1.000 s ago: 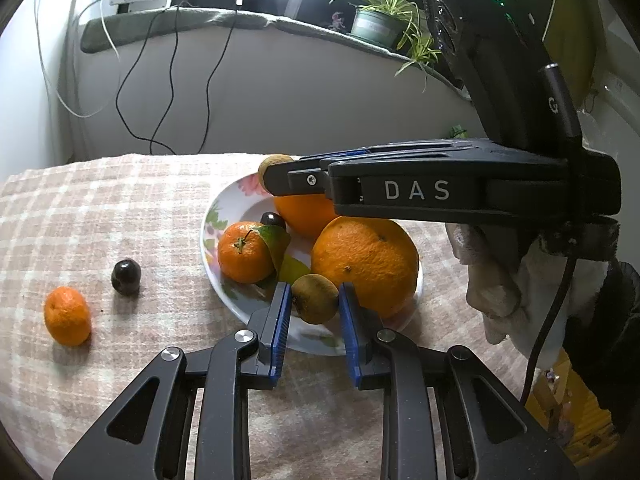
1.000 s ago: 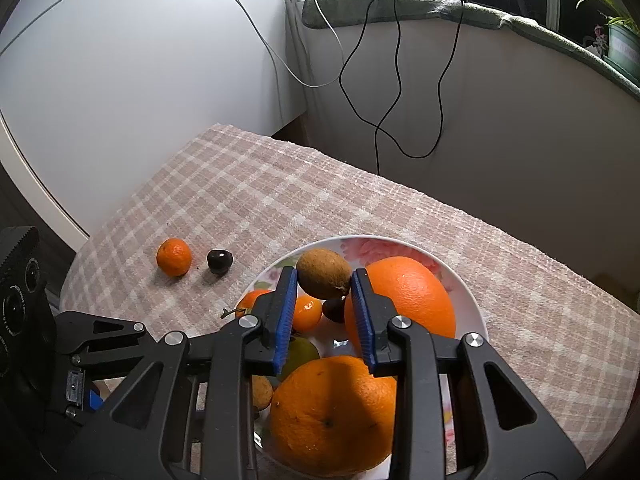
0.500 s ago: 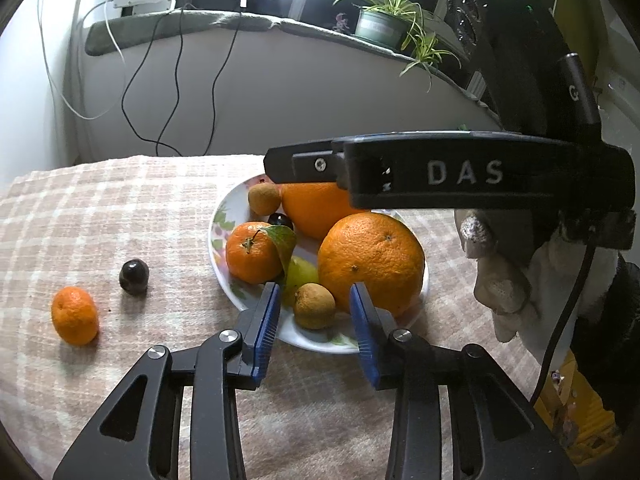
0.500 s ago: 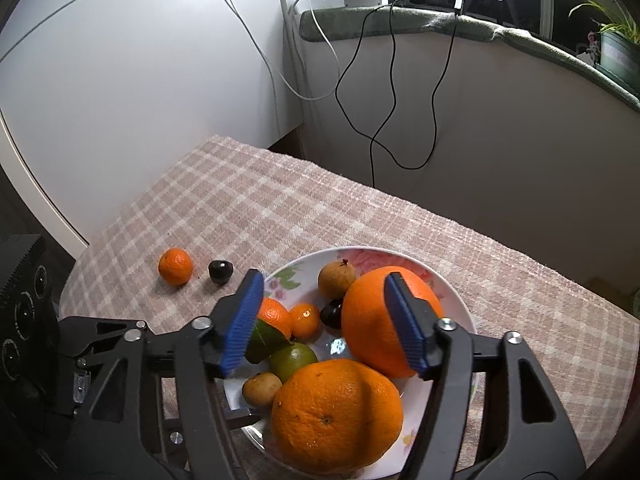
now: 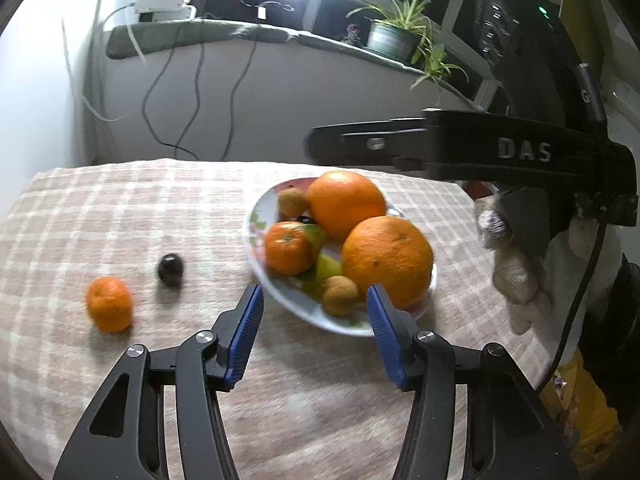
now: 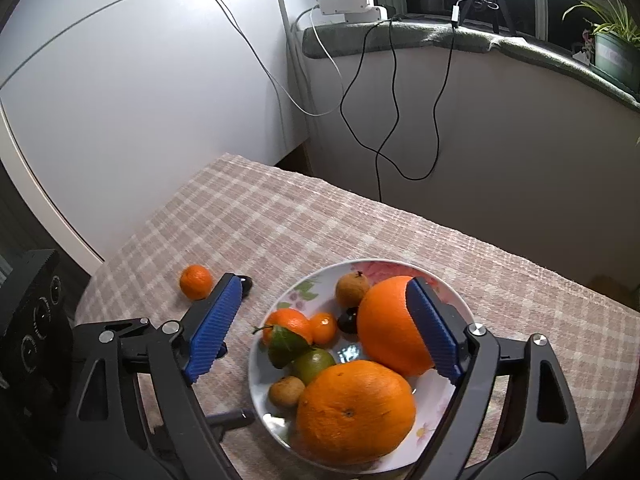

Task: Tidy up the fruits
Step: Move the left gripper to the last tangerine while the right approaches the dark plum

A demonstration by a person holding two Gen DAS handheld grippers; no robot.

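A flowered plate [image 5: 276,286] [image 6: 298,294] holds two big oranges [image 5: 346,202] [image 6: 354,412], a leafy tangerine [image 5: 288,248], a lime and two small brown fruits. My left gripper [image 5: 312,304] hovers at the plate's near rim. Its jaws are opening, and one brown fruit [image 5: 340,295] lies on the plate beyond the tips, free of the pads. My right gripper [image 6: 323,286] hangs over the plate with jaws opening wide. The other brown fruit [image 6: 352,289] lies untouched below it. A small mandarin [image 5: 109,304] [image 6: 196,282] and a dark round fruit [image 5: 171,268] lie on the cloth left of the plate.
A checked cloth [image 5: 120,208] covers the table, which ends at a wall with hanging cables [image 6: 384,128]. A sill above carries a potted plant [image 5: 390,38]. The right gripper's black body [image 5: 520,150] reaches over the plate's far side.
Both grippers went from shut on a brown fruit to open, and each fruit now lies on the plate. The left gripper drew back from the plate.
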